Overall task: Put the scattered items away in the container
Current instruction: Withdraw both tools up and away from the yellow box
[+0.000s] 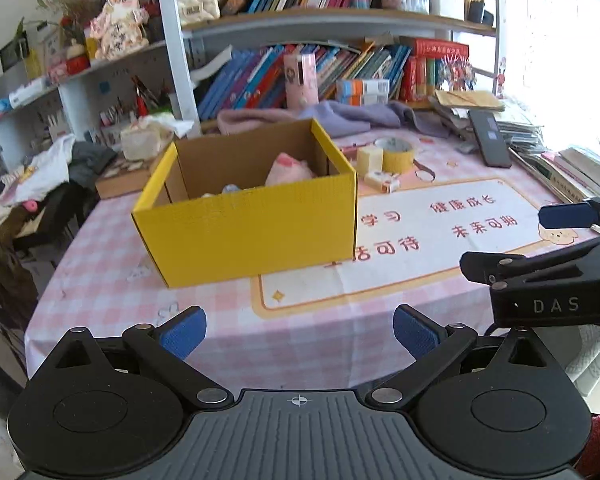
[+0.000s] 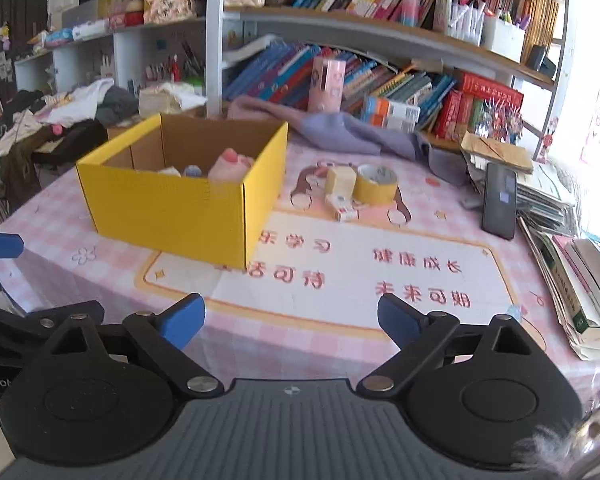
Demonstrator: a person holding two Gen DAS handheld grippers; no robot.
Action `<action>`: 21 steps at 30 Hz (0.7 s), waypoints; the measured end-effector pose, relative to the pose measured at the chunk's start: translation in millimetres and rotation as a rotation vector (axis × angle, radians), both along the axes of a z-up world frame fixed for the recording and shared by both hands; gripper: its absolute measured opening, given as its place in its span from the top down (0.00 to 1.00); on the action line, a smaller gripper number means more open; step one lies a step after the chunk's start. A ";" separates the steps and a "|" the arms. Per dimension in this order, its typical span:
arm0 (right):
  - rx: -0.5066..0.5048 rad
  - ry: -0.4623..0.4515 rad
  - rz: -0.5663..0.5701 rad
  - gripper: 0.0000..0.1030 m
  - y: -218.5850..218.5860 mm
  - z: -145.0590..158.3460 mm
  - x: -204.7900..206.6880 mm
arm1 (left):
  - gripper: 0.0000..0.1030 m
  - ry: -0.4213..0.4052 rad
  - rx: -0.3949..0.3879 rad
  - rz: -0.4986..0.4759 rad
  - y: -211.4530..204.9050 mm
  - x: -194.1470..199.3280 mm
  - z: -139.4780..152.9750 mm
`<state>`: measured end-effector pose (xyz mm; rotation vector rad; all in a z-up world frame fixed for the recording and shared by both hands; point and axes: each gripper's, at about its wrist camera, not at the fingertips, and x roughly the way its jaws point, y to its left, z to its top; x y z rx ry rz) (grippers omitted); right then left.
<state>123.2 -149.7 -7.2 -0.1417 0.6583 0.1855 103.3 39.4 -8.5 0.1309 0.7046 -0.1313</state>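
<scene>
Both tongs — left [image 1: 298, 330] and right [image 2: 292, 320] — are hovering released over the counter [image 2: 340, 344], while tape roll [image 2: 376, 184] and small boxes [image 2: 341, 196] are sitting beside the yellow box [image 2: 172, 212].

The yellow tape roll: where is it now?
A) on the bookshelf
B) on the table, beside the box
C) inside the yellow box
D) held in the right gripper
B: the yellow tape roll stands on the table, right of the yellow box; both grippers are open and empty.
</scene>
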 end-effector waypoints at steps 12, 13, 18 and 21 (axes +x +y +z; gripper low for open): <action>-0.019 0.027 -0.051 0.05 -19.5 -6.9 -6.4 | 0.02 0.049 -0.044 -0.064 -17.1 4.4 -9.5; -0.021 0.029 -0.056 0.05 -20.7 -7.6 -6.5 | 0.02 0.052 -0.047 -0.072 -18.8 4.8 -10.0; -0.018 0.039 -0.089 0.05 -29.0 -11.3 -5.9 | 0.02 0.070 -0.048 -0.122 -30.8 8.4 -14.4; -0.004 0.052 -0.110 0.04 -33.6 -14.9 -2.7 | 0.02 0.079 -0.040 -0.158 -37.7 9.3 -17.4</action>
